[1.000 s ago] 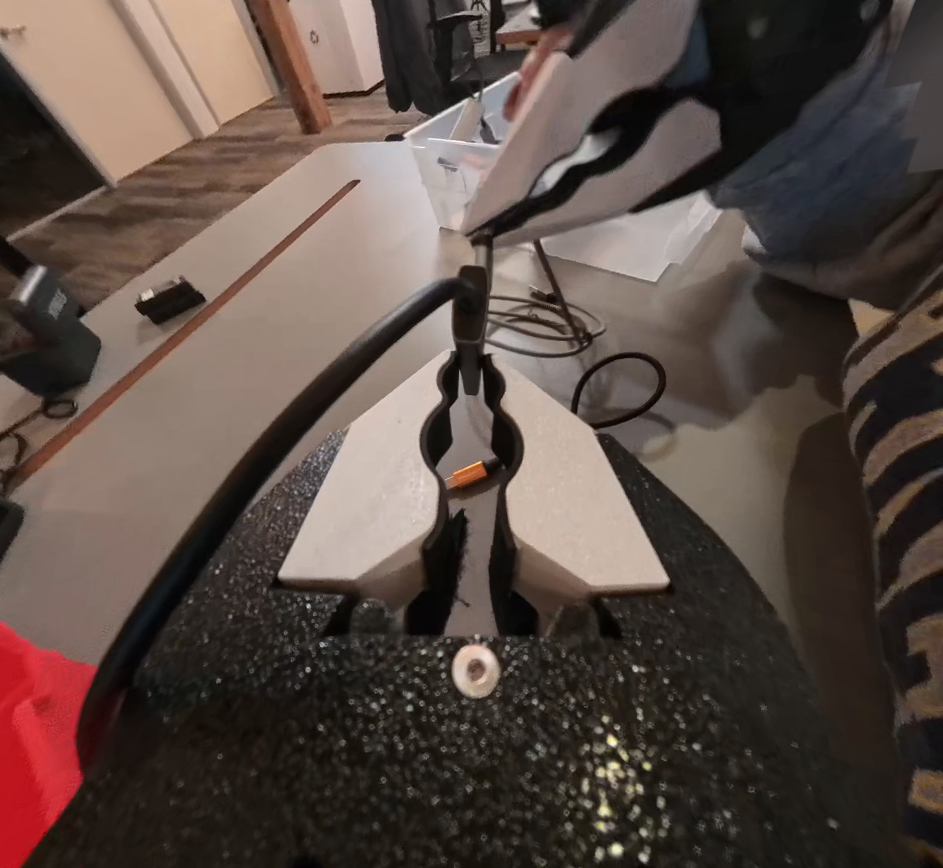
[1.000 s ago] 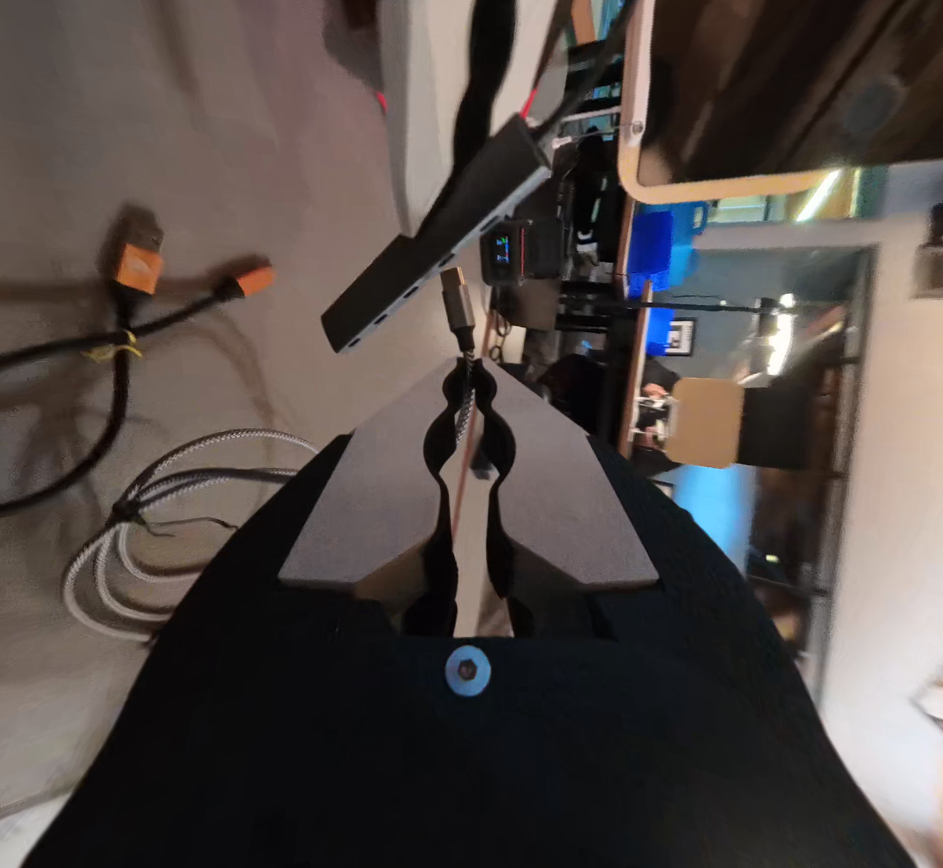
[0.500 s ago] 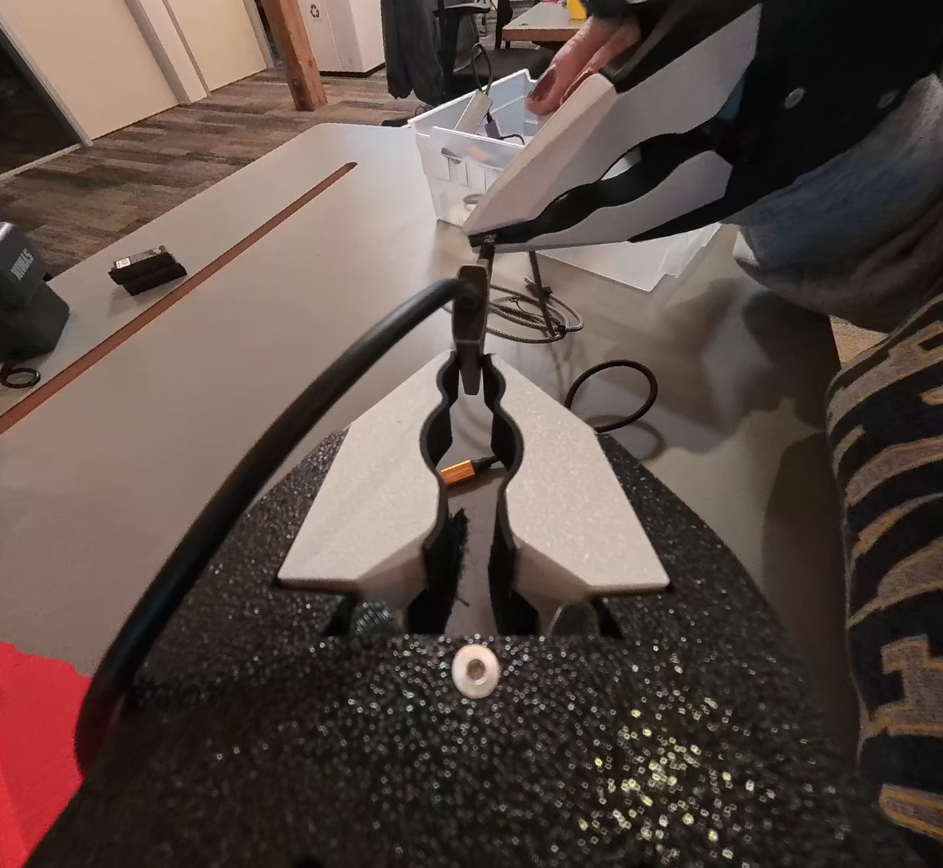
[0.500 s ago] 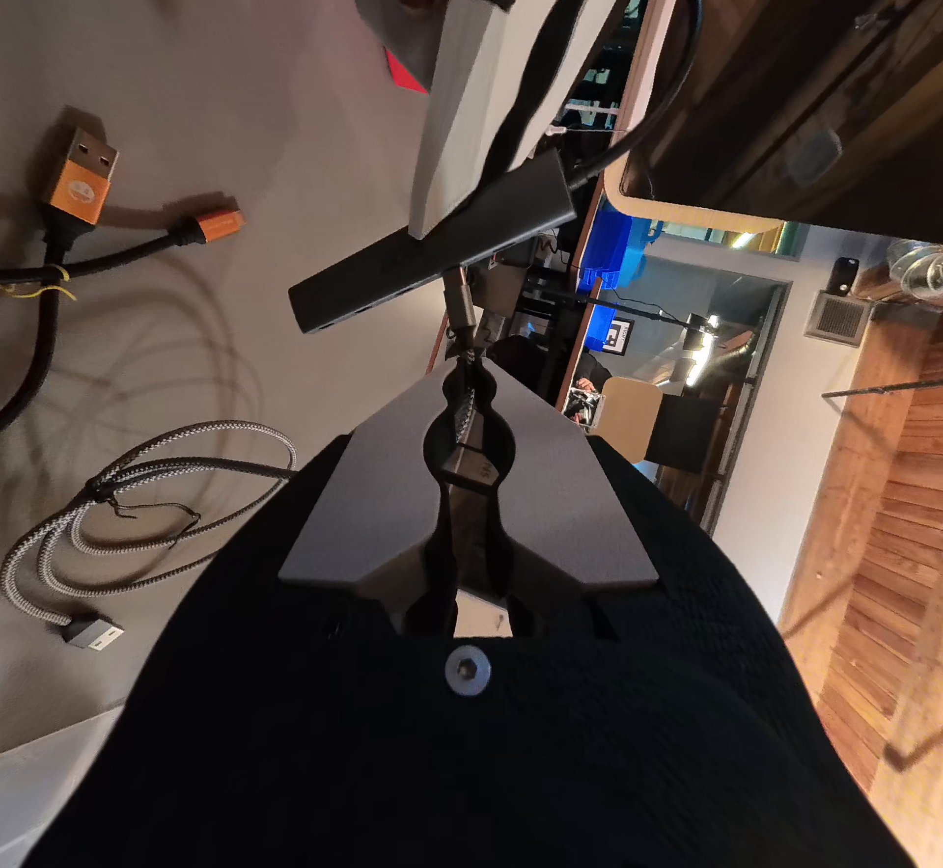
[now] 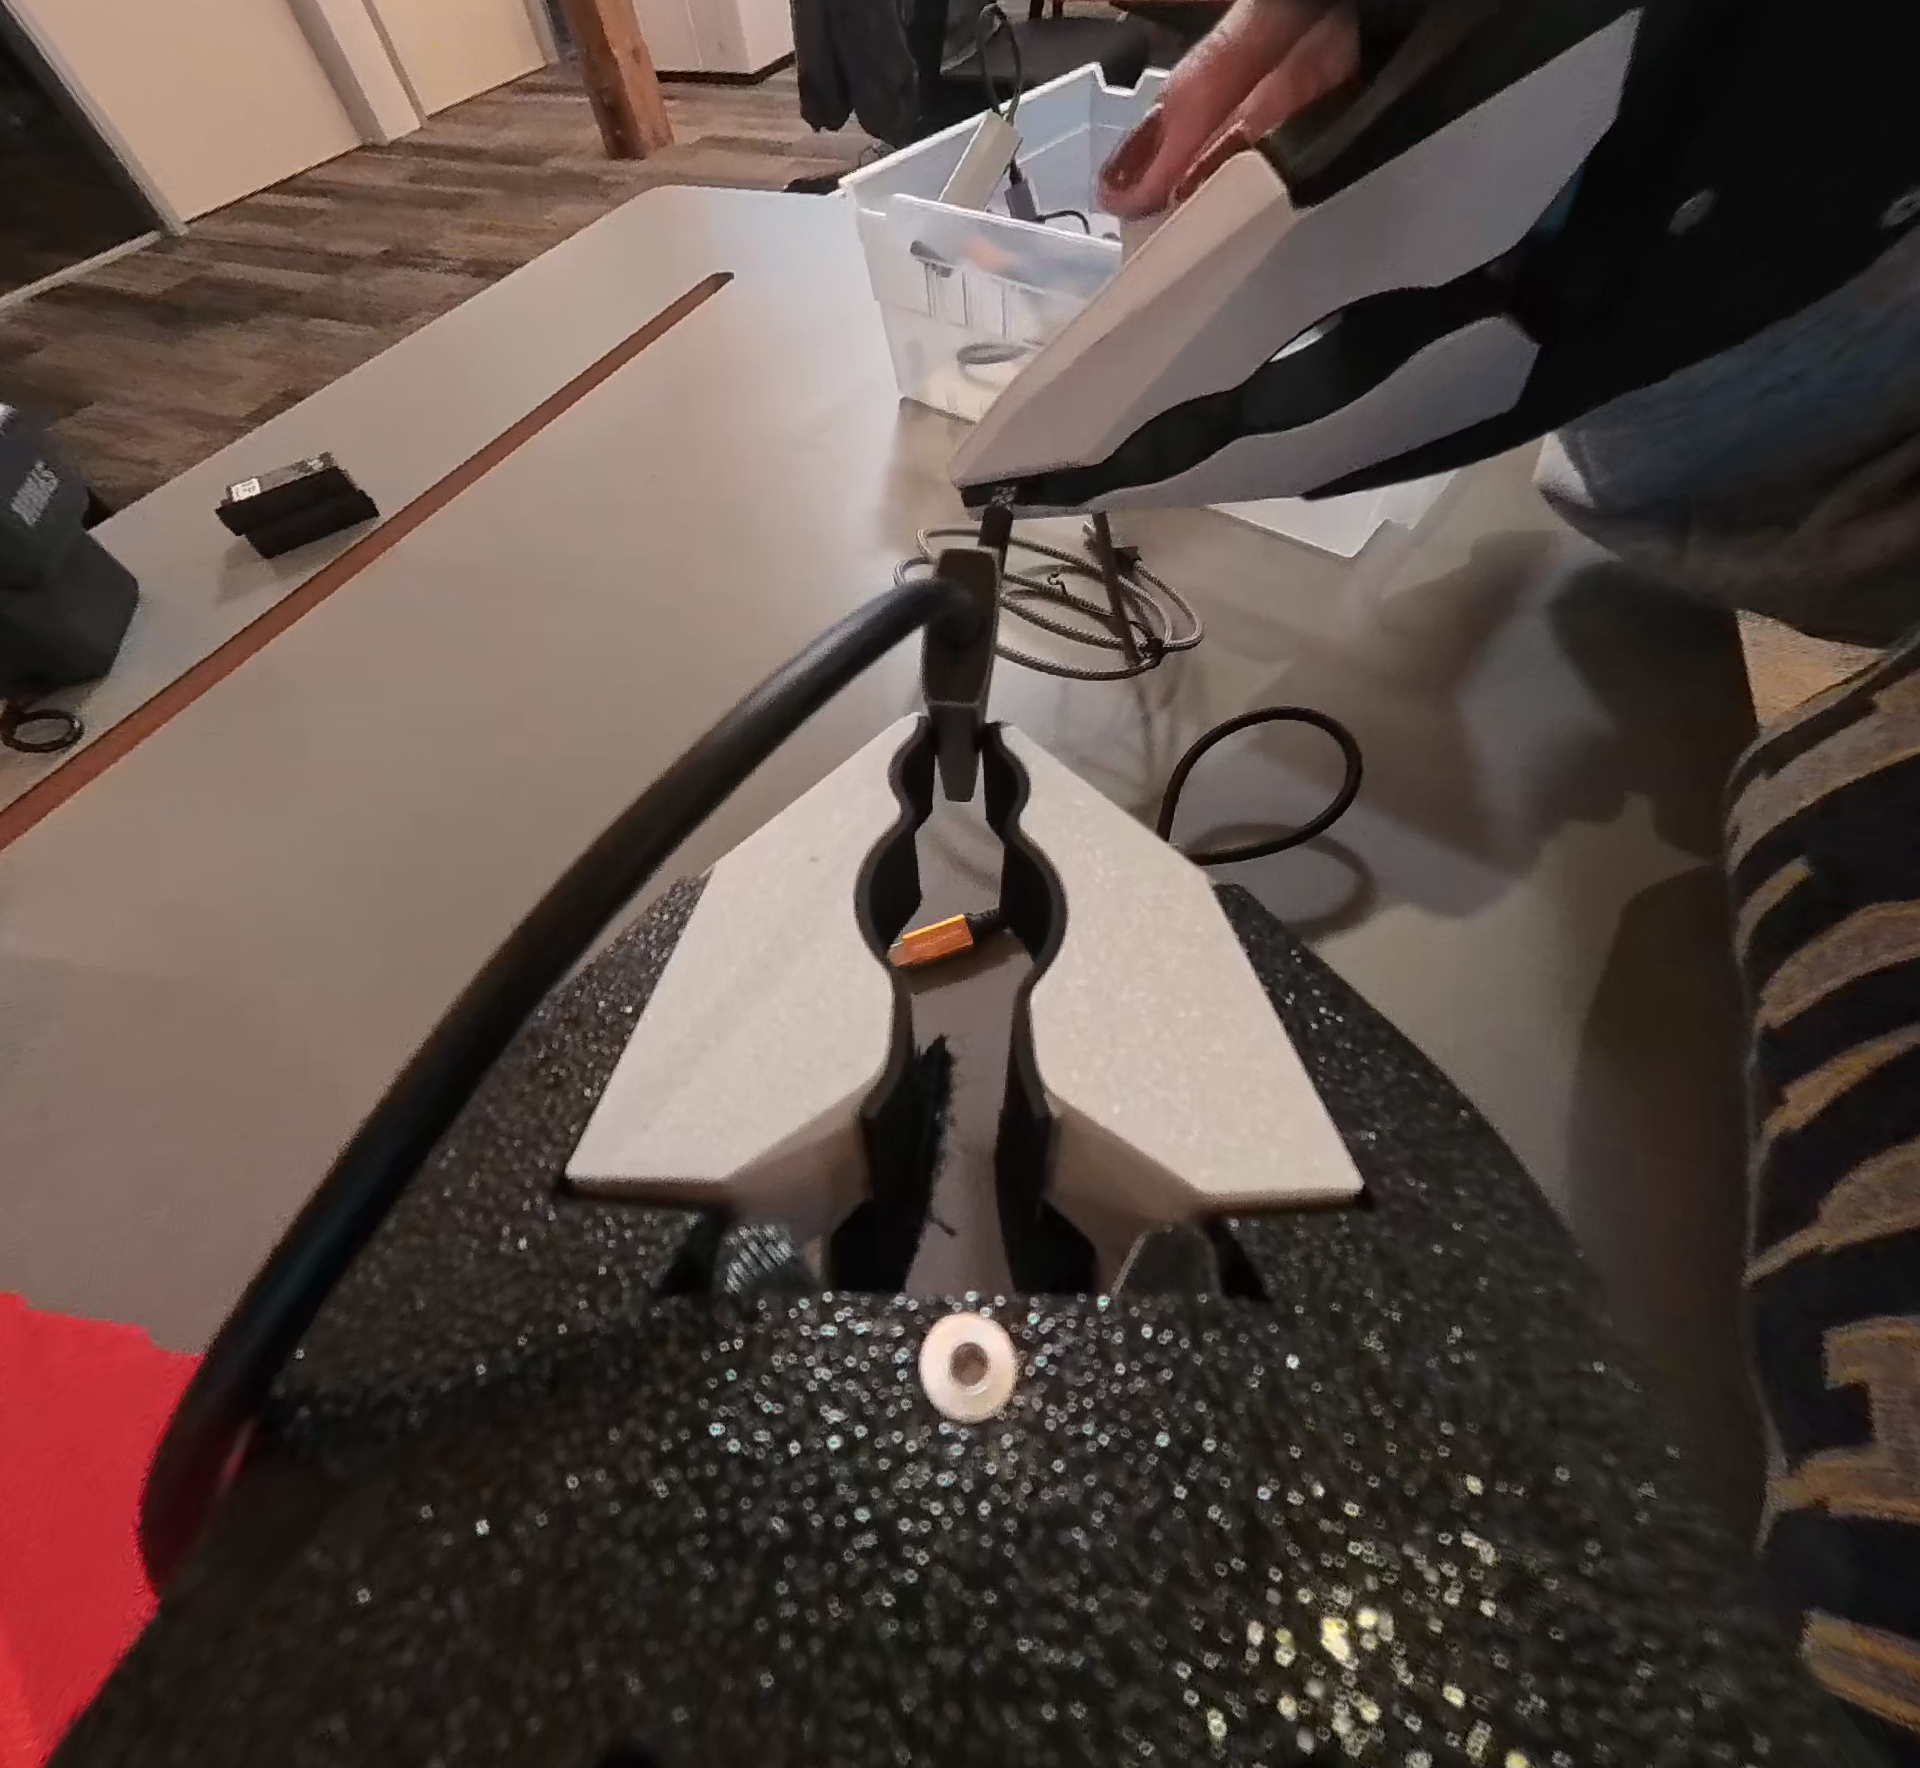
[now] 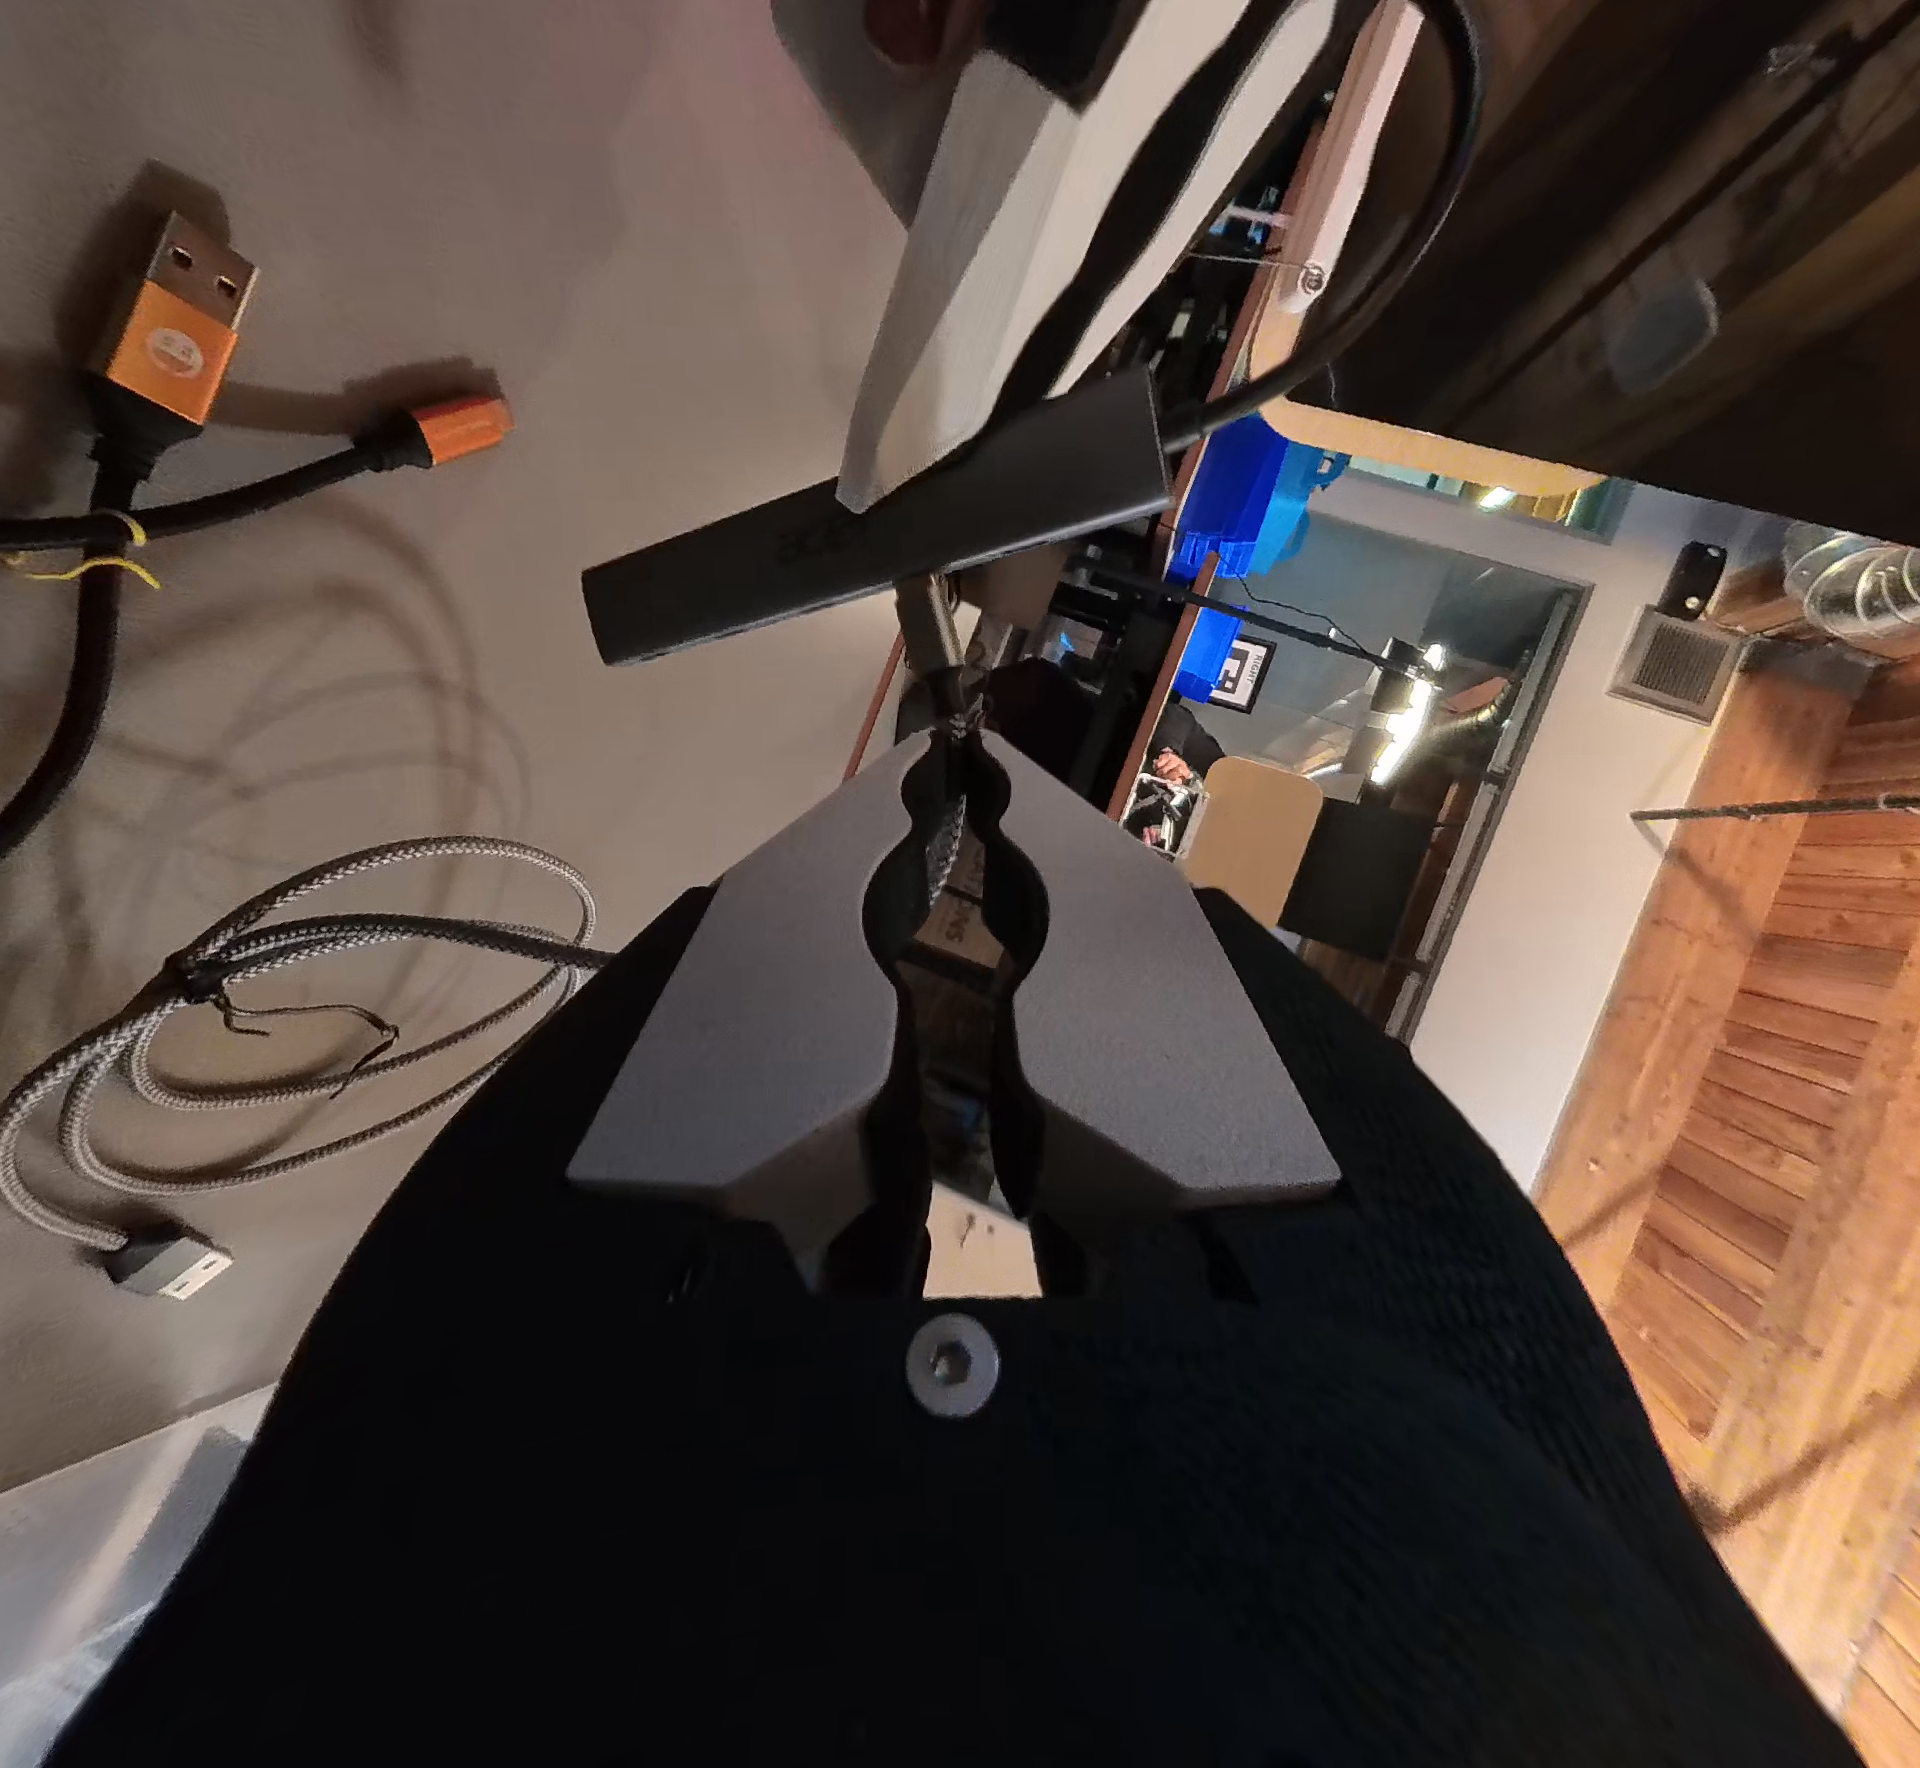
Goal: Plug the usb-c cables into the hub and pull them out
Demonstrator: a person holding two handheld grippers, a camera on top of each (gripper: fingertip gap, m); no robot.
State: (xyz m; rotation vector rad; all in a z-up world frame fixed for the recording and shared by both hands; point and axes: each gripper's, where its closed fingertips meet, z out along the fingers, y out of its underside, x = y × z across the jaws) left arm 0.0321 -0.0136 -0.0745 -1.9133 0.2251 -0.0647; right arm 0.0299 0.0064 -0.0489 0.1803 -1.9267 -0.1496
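Observation:
My left gripper [image 5: 958, 742] is shut on the dark grey hub [image 5: 961, 669], seen edge-on and held above the table, with its black lead [image 5: 582, 897] curving off left. In the right wrist view the hub [image 6: 727, 565] is a long bar crossing the frame. My right gripper [image 6: 956, 747] is shut on a grey braided usb-c cable [image 6: 940, 845]. Its metal plug [image 6: 933, 622] meets the hub's near edge, and how deep it sits is hidden. The right gripper also shows in the left wrist view [image 5: 982, 494], just above the hub.
An orange-ended black cable [image 6: 166, 336] with its small orange plug [image 6: 457, 425] and the braided cable's coil [image 6: 312, 991] lie on the grey table [image 5: 468, 679]. A white bin [image 5: 997, 264] stands behind, and a small black box [image 5: 296, 503] lies far left. Both grippers' tips are close together, under 4 cm apart.
My right gripper has brought the plug from a short gap below the hub up against its edge. The hub has turned flatter across the right wrist view. Both grippers stay shut.

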